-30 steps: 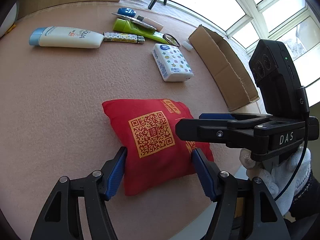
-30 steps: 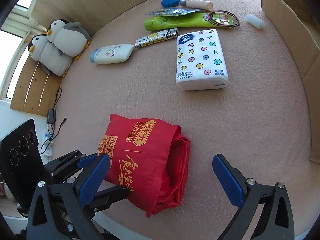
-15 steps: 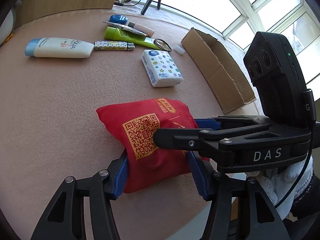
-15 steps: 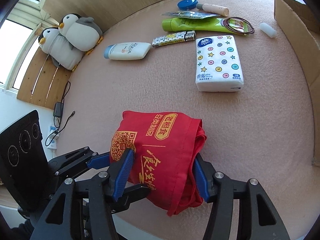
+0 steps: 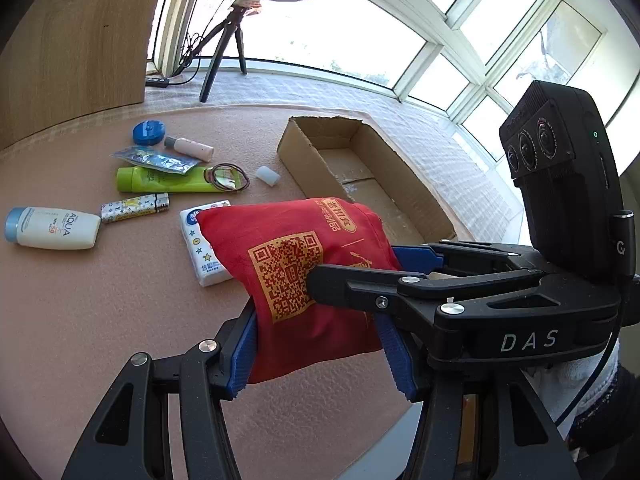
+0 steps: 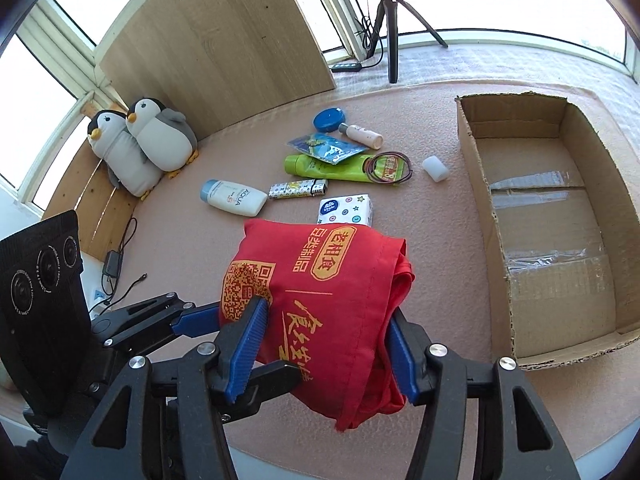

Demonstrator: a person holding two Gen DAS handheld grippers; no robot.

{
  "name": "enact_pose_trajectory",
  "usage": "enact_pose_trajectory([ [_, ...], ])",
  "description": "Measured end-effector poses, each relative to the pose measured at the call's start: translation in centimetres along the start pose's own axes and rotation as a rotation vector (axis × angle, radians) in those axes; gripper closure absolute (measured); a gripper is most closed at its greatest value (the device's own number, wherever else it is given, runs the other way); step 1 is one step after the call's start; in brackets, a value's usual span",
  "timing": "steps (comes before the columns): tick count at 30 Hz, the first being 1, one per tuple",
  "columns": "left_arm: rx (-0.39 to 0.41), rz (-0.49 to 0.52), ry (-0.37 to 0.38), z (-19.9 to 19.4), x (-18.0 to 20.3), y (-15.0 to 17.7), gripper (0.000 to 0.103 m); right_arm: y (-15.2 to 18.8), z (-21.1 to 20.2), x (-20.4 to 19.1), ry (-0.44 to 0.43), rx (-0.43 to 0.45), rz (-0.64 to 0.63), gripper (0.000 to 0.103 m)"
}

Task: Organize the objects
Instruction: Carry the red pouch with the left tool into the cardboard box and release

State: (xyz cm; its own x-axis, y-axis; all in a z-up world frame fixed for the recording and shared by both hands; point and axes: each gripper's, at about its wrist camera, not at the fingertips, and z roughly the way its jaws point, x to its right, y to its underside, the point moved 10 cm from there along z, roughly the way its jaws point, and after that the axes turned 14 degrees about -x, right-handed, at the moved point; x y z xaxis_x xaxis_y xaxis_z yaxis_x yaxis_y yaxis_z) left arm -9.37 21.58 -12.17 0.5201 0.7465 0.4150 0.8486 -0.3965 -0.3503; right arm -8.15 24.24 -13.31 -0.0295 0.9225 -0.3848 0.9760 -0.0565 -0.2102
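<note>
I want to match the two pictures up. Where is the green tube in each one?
Left wrist view: the green tube lies on the mat at upper left, beyond the red bag.
Right wrist view: the green tube lies near the top centre, beyond the same bag.
Shared landmark: the cardboard box stands to the tube's right in both.

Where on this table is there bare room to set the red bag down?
The cardboard box holds nothing, so its floor is free. Bare mat lies between the tissue pack and the box. Crowded: the far cluster from the sunscreen bottle to the green tube.
</note>
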Motion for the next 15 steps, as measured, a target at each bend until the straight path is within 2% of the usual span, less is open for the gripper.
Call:
enact_pose_trajectory([
  [8, 0.018, 0.094, 0.011, 3.4, 6.6, -6.0, 0.044, -1.6, -5.1, 7.0, 0.056, 0.093, 0.068, 0.049],
  [15, -0.009, 0.133, 0.033, 7.8, 11.0, -9.9, 0.044, -2.3, -7.1, 13.1, 0.09, 0.12, 0.136, 0.049],
])
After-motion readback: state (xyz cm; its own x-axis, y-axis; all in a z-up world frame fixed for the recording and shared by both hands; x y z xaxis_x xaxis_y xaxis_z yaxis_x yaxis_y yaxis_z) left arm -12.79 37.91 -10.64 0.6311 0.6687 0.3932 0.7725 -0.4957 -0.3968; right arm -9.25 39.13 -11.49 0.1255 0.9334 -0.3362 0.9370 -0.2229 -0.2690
